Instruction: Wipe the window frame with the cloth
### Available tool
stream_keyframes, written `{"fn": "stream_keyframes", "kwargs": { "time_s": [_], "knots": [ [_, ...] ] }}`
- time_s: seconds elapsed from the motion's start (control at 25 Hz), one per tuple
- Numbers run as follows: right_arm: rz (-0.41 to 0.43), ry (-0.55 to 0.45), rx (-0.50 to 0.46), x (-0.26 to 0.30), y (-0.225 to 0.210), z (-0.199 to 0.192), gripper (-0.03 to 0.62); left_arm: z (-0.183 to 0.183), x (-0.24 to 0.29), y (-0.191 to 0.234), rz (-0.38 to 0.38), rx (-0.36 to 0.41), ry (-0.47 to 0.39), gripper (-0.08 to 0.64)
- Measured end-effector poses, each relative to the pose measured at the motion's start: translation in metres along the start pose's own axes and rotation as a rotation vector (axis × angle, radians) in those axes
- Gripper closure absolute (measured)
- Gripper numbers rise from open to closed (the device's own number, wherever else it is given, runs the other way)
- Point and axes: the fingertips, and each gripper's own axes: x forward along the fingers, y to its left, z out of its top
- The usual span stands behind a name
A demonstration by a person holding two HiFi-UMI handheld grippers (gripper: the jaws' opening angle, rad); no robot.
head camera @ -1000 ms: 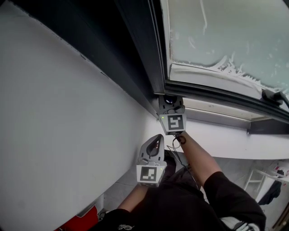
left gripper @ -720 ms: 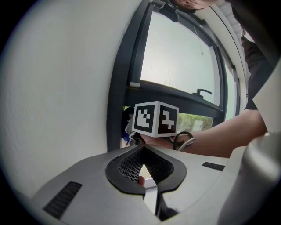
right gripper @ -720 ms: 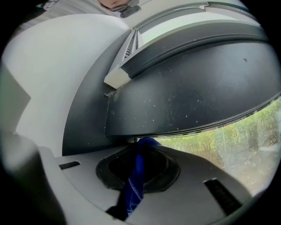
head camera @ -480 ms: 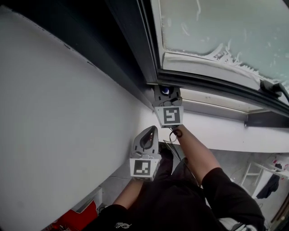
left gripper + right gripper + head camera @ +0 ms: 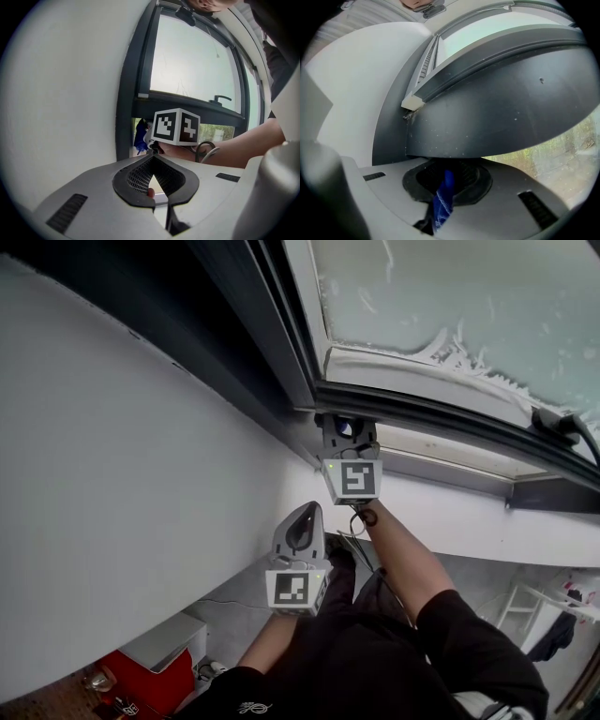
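The dark grey window frame [image 5: 281, 352] runs diagonally across the head view, with frosted glass [image 5: 450, 287] above it. My right gripper [image 5: 344, 430] points up at the frame's lower bar [image 5: 441, 418], near the corner, and is shut on a blue cloth [image 5: 345, 427]. In the right gripper view the blue cloth [image 5: 442, 201] hangs pinched between the jaws, and the dark frame [image 5: 501, 112] fills the picture just ahead. My left gripper [image 5: 306, 514] hangs lower, away from the frame, jaws shut with nothing held. From the left gripper view the cloth [image 5: 140, 136] shows against the frame.
A white wall [image 5: 112, 484] fills the left side. A white sill [image 5: 469, 526] runs below the frame. A window handle [image 5: 553, 423] sits on the bar at right. On the floor stand a red box [image 5: 159, 685] and a white rack [image 5: 539, 610].
The view has tilted, so more floor and the red box show. My right gripper stays at the frame's corner with the cloth. My left gripper sits slightly lower.
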Motion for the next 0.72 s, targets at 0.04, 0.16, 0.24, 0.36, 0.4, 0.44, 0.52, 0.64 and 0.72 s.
{"fn": "stream_keyframes", "kwargs": {
  "time_s": [0.04,0.16,0.24,0.36,0.4,0.44,0.52,0.64,0.72],
  "knots": [
    [-0.005,0.001,0.004,-0.002,-0.003,0.001,0.569,0.0,0.001,-0.003,-0.007,0.011,0.001,0.555],
    [-0.008,0.0,-0.004,-0.005,-0.009,0.002,0.571,0.002,0.006,-0.012,-0.03,0.027,-0.011,0.557],
    [-0.008,0.005,-0.009,-0.007,-0.011,0.002,0.571,0.004,0.008,-0.019,-0.043,0.023,-0.017,0.556],
    [-0.014,0.008,-0.011,-0.009,-0.013,0.003,0.571,0.005,0.011,-0.023,-0.051,0.023,-0.017,0.555],
    [-0.015,0.008,-0.009,-0.009,-0.014,0.003,0.571,0.004,0.012,-0.023,-0.049,0.021,-0.015,0.556],
    [-0.016,0.009,-0.007,-0.01,-0.014,0.003,0.571,0.004,0.013,-0.022,-0.045,0.018,-0.013,0.556],
    [-0.016,0.014,-0.006,-0.011,-0.015,0.003,0.571,0.003,0.013,-0.02,-0.034,0.01,-0.007,0.557],
    [-0.016,0.014,-0.009,-0.013,-0.018,0.004,0.571,0.002,0.013,-0.017,-0.026,0.008,-0.006,0.556],
    [-0.02,0.011,-0.007,-0.014,-0.019,0.004,0.571,0.0,0.014,-0.017,-0.028,0.014,-0.006,0.556]
  ]
}}
